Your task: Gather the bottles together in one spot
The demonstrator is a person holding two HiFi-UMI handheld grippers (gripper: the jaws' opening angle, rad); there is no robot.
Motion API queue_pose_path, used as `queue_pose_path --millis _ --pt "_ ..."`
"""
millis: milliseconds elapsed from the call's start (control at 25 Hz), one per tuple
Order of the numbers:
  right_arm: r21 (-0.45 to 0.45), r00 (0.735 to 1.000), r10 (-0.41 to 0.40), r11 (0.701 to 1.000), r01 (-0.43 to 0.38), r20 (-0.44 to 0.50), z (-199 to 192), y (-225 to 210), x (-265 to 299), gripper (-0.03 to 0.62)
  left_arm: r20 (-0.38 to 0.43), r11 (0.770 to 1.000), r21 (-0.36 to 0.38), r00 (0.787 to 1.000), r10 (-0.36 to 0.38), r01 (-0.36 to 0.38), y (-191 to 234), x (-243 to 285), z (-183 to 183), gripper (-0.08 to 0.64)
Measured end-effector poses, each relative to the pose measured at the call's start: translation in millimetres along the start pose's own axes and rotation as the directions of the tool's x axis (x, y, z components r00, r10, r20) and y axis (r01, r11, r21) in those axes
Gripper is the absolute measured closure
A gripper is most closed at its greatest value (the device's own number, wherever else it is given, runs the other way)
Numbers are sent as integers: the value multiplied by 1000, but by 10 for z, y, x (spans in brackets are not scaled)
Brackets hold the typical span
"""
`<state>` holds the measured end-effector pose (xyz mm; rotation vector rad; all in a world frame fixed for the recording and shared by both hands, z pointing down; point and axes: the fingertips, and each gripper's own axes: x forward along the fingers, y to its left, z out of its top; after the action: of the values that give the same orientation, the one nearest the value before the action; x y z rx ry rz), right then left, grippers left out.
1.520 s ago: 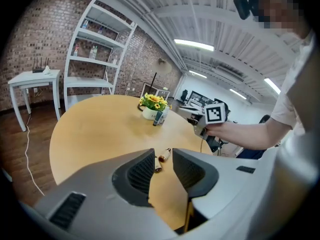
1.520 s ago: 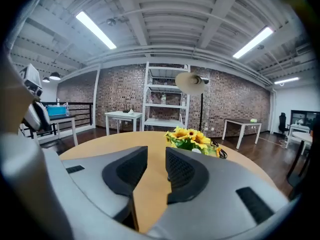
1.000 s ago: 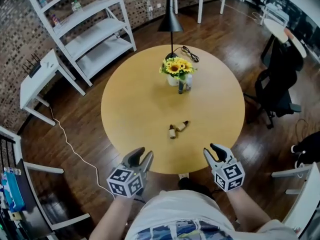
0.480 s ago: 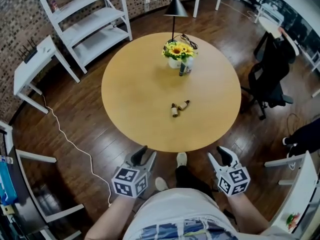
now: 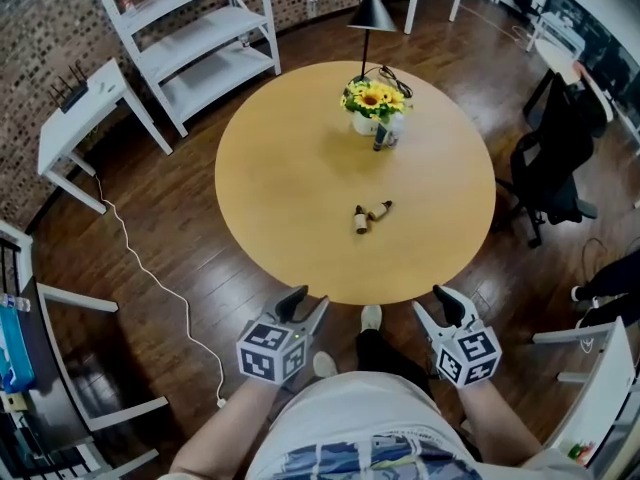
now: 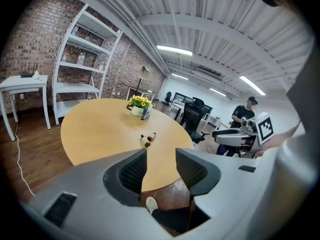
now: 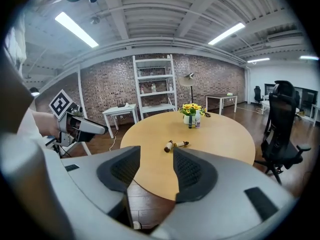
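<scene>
Lying on their sides near the middle of the round desk [image 5: 290, 168]: logged two small brown bottles, nearer bottle [image 5: 361, 220] and farther bottle [image 5: 380, 210], just beside each other in a V; couldn't tell whether they touched. Found two more standing upright well apart from that pair, toward the far edge: dark bottle [image 5: 379, 139] and pale bottle [image 5: 394, 133], side by side against the flower vase [image 5: 366, 121] with yellow sunflowers. Noted black lamp [image 5: 372, 13] behind the vase, its cord looped on the desk top.

Saw left gripper [image 5: 308, 301] and right gripper [image 5: 432, 303] held off the near desk edge, over wooden floor [image 5: 180, 228], well short of any bottle. Checked left gripper view: jaws apart and opening, only desk edge and floor visible through the gap. Checked right gripper view: same, jaws apart and opening, gap empty, lying pair seen far beyond.

Marked shoe [image 5: 371, 317] between the grippers, below the desk rim. Tagged surroundings: white shelf unit [image 5: 190, 28] far left, white side table [image 5: 85, 118], black office chair [image 5: 560, 158] at right, white cable [image 5: 150, 278] trailing across floor.
</scene>
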<state>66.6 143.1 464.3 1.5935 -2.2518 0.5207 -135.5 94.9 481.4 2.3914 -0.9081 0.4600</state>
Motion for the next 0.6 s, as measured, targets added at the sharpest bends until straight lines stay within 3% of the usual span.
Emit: queue_pose_path --millis 320,400,600 --pt "22 999 37 999 -37 -21 127 -611 364 325 -151 1000 12 989 -1 3 146 1092 31 388" --pt "29 999 46 999 -45 -25 185 -830 470 319 -198 1000 22 980 14 -10 227 1461 49 354" --pt "25 997 67 997 -66 -43 285 -1291 677 319 -294 997 42 952 80 -71 464 2329 114 350"
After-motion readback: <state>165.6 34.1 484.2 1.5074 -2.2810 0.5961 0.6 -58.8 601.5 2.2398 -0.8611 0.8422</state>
